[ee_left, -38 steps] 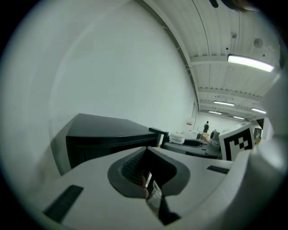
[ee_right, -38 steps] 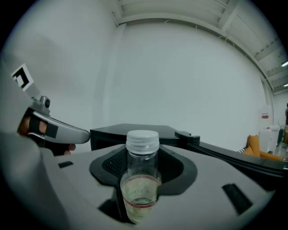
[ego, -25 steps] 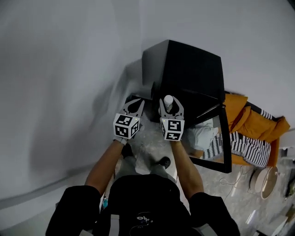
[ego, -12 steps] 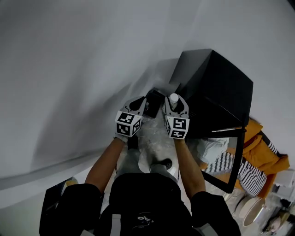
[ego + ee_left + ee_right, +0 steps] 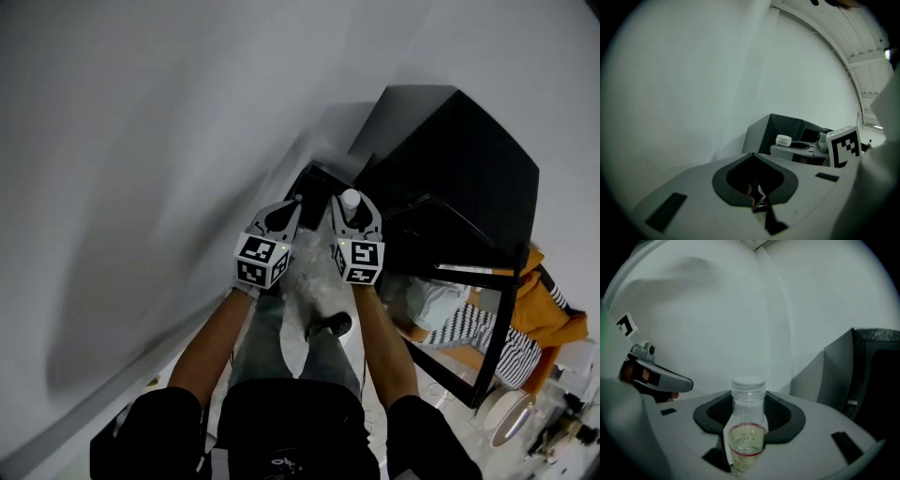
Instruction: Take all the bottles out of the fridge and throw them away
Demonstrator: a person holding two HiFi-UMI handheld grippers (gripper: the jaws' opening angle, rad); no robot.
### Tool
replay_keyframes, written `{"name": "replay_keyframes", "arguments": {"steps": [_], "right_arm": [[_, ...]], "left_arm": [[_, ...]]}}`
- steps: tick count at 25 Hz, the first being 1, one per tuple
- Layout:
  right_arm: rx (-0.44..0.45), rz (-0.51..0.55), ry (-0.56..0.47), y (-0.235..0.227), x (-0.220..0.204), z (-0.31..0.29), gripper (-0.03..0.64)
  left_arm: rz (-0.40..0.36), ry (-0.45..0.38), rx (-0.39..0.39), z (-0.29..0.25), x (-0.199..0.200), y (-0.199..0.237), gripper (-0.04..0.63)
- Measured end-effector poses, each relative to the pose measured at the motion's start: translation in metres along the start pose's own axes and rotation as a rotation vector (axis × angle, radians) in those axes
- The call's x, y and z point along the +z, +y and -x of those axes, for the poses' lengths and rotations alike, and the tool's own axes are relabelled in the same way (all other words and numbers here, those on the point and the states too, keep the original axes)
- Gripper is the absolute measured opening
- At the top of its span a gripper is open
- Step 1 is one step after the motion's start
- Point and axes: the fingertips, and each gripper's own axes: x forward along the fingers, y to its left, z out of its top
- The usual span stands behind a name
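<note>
In the head view my right gripper (image 5: 351, 208) is shut on a small clear bottle (image 5: 350, 200) with a white cap, held upright. The right gripper view shows the bottle (image 5: 746, 427) between the jaws, with a red-lined label and a little pale liquid. My left gripper (image 5: 292, 202) hangs just left of it, jaws shut on nothing. From the left gripper (image 5: 753, 155) view, the bottle cap (image 5: 783, 139) shows in the right gripper (image 5: 801, 150). The black fridge (image 5: 459, 159) stands just beyond and right of both grippers, its door (image 5: 497, 328) swung open.
A small dark box-like thing (image 5: 319, 183) sits on the floor by the fridge's left corner, below the grippers. A white wall (image 5: 141, 169) fills the left side. Orange cloth (image 5: 548, 309) and striped fabric (image 5: 506, 354) lie behind the open door.
The view has swung left towards the wall, so the fridge now sits further right. Both grippers stay side by side in front of me, the right still gripping the bottle.
</note>
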Motion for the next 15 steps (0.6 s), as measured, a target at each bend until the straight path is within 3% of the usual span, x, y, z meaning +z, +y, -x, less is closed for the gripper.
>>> {"name": "replay_keyframes", "arguments": {"steps": [9, 15], "right_arm": [[-0.008, -0.048, 0.044, -0.009, -0.112, -0.068, 0.196], [0.016, -0.041, 0.09, 0.0, -0.205, -0.105, 0.198]], "left_arm": [[0.061, 0.089, -0.016, -0.059, -0.105, 0.039, 0.0], [0.104, 0.101, -0.002, -0.084, -0.185, 0.061, 0.0]]}}
